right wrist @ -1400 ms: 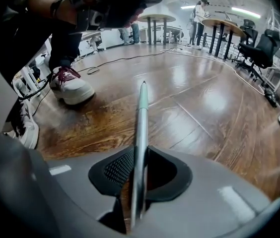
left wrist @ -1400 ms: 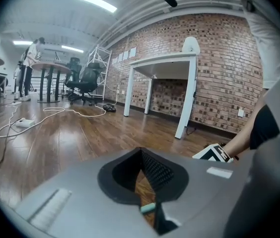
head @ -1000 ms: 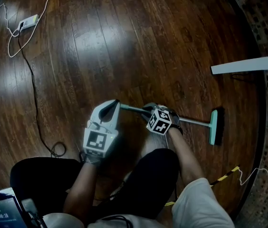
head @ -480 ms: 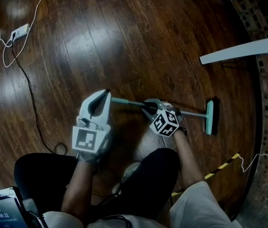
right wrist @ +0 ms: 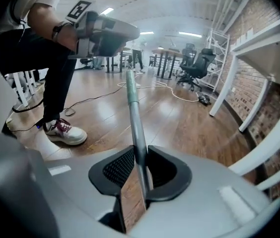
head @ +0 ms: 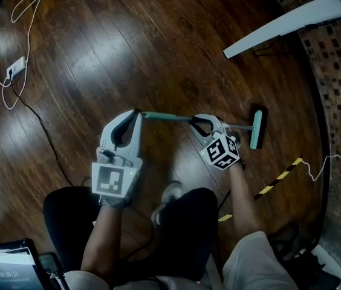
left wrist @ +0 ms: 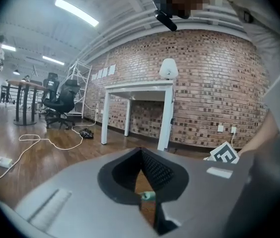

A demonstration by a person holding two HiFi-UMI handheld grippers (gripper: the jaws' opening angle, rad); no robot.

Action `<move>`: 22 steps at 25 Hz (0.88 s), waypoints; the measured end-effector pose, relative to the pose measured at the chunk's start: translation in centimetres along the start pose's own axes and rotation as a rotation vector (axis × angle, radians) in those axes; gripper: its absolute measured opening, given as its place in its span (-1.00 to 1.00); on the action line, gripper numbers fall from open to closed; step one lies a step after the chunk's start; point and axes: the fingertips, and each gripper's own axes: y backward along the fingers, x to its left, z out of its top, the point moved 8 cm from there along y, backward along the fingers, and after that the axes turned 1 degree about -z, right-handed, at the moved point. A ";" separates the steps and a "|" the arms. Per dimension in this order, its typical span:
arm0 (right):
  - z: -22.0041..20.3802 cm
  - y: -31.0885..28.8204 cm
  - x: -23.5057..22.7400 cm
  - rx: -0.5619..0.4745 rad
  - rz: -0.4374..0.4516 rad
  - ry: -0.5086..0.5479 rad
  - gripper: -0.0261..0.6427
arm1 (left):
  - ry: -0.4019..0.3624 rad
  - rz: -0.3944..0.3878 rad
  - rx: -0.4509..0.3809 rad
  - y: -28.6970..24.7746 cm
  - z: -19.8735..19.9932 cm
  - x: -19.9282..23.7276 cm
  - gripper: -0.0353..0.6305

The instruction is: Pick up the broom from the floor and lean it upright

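The broom hangs roughly level above the wooden floor, its teal shaft (head: 164, 116) running right to a teal brush head (head: 256, 127). My left gripper (head: 135, 112) is shut on the shaft's free end; in the left gripper view a teal stub (left wrist: 147, 196) sits deep between the closed pads. My right gripper (head: 196, 121) holds the shaft further along, nearer the brush. In the right gripper view the shaft (right wrist: 132, 103) passes between the ribbed pads (right wrist: 117, 167), which press on it while the jaws ease open slightly.
A white table (head: 285, 17) stands by the brick wall (head: 334, 71) at the upper right. A power strip (head: 14, 67) with cables lies at the left. Yellow-black tape (head: 276, 180) crosses the floor by my right arm. The person's shoe (head: 169, 195) is below the grippers.
Both grippers have risen with the broom held between them, and the brush head has come up off the floor. The table now shows higher and further left in the head view.
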 end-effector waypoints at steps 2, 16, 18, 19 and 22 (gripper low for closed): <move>0.4 3.4 -1.0 -0.012 -0.074 -0.040 -0.62 | -0.007 -0.021 0.005 0.3 2.7 -1.4 -0.89; 0.9 25.5 -2.9 -0.049 -0.534 -0.397 -0.64 | -0.114 -0.253 0.020 2.0 20.3 -11.4 -0.89; 0.7 28.5 -2.6 -0.057 -0.588 -0.444 -0.65 | -0.136 -0.296 0.030 2.3 22.2 -13.3 -0.89; 0.6 29.9 -2.4 -0.061 -0.613 -0.471 -0.65 | -0.148 -0.316 0.037 2.4 23.0 -14.2 -0.89; 0.3 34.2 -1.9 -0.076 -0.680 -0.561 -0.66 | -0.169 -0.367 0.062 2.7 25.3 -16.5 -0.89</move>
